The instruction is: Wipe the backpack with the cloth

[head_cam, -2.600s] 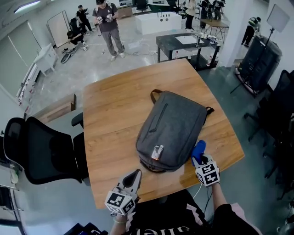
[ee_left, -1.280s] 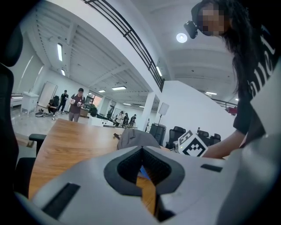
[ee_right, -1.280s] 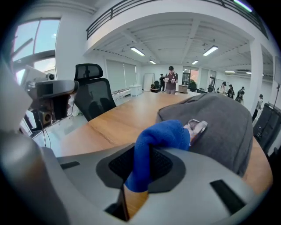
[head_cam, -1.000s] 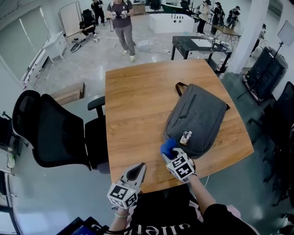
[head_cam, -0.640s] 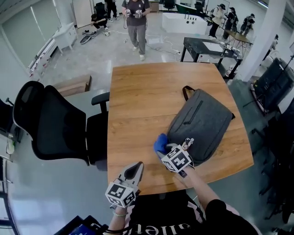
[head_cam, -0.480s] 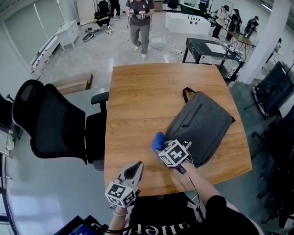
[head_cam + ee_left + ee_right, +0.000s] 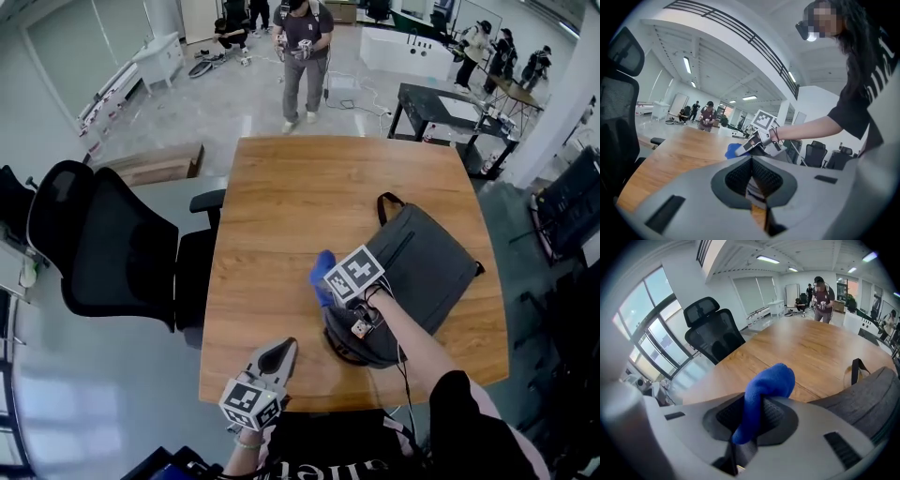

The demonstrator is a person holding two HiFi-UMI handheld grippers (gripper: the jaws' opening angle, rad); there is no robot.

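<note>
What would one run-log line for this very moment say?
Right hand-held gripper: shut on blue cloth, beside grey backpack | Left hand-held gripper: shut, empty, near front edge of wooden table

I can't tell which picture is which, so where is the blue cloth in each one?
Head view: cloth at centre, beside the backpack's left edge.
Left gripper view: small blue patch just left of centre.
Right gripper view: centre foreground, pinched between the right gripper's jaws.
Shared landmark: the wooden table, below or behind the cloth in all three.
</note>
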